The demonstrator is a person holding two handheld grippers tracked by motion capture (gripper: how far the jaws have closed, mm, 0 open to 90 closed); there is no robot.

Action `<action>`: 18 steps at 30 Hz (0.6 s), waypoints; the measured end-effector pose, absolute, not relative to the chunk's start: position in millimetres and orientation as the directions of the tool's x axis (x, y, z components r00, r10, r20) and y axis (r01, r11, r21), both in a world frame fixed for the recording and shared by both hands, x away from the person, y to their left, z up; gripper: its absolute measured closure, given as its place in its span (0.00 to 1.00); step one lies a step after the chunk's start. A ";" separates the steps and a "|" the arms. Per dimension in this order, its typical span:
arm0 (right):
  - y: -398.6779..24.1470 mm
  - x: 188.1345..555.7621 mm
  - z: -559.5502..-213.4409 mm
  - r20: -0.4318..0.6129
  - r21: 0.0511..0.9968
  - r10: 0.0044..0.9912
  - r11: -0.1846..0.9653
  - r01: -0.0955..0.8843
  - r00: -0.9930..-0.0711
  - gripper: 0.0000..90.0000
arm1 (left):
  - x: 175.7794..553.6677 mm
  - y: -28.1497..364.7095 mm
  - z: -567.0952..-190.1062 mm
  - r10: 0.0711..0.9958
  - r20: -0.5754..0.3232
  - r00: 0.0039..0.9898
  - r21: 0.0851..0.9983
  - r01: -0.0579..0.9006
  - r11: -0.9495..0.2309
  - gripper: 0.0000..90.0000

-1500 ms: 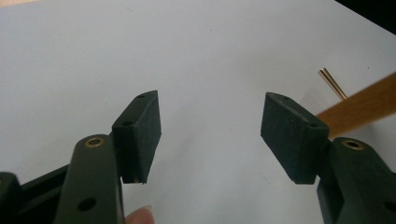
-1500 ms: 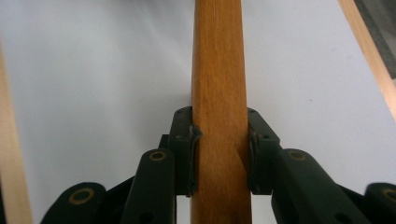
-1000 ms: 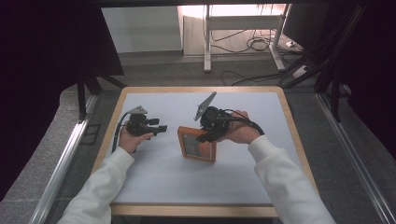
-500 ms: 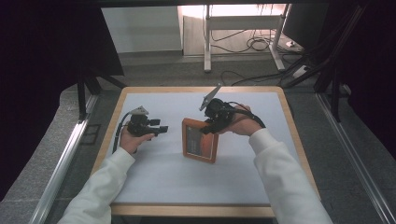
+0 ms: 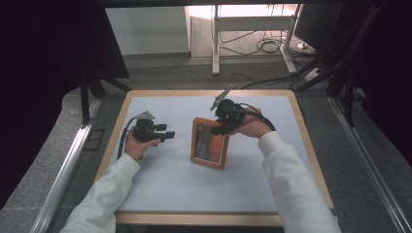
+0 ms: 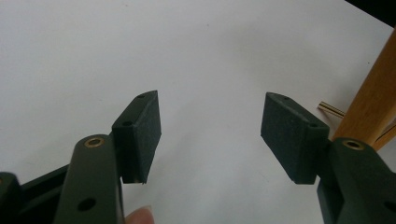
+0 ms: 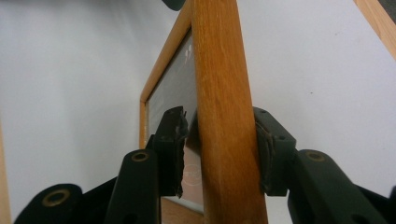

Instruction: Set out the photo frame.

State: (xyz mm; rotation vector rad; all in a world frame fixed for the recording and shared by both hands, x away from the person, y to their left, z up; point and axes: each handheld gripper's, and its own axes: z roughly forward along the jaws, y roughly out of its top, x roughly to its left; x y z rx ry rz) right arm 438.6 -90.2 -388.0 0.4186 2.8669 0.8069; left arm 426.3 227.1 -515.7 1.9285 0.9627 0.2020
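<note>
A wooden picture frame (image 5: 210, 143) with a glass front stands tilted on its lower edge in the middle of the white tabletop (image 5: 165, 184). My right gripper (image 5: 218, 130) is shut on the frame's upper right rail. In the right gripper view the jaws (image 7: 219, 149) clamp the wooden rail (image 7: 219, 70) from both sides, one pad against the glass. My left gripper (image 5: 171, 135) is held to the left of the frame, apart from it, and points toward it. Its jaws (image 6: 210, 135) stand wide open with nothing between them, and the frame's edge (image 6: 369, 107) shows beyond the right jaw.
A wooden rim (image 5: 311, 145) borders the table. A small brass piece (image 6: 331, 108) lies on the white surface beside the frame. Beyond the table are a desk leg (image 5: 214, 43), floor cables (image 5: 262, 46) and dark stands (image 5: 340, 73).
The right gripper has carried the frame's top edge a little farther up the table, tipping the frame more upright. The left gripper has barely moved.
</note>
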 end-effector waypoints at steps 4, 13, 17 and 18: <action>-91.0 443.8 -391.1 -0.051 0.532 0.308 0.813 0.235 -0.950 0.63 | 425.7 225.6 -515.5 0.693 -0.241 0.680 0.804 0.540 -0.250 0.41; -87.4 441.0 -390.8 -0.068 0.554 0.315 0.802 0.226 -0.947 0.53 | 425.7 227.1 -515.8 0.694 -0.242 0.678 0.803 0.541 -0.248 0.41; -90.9 434.6 -382.2 -0.081 0.589 0.336 0.776 0.227 -0.938 0.44 | 425.4 227.0 -516.2 0.694 -0.243 0.678 0.801 0.544 -0.251 0.41; -92.7 432.8 -379.5 -0.087 0.596 0.343 0.770 0.227 -0.935 0.43 | 425.2 226.8 -516.1 0.694 -0.242 0.678 0.801 0.543 -0.252 0.41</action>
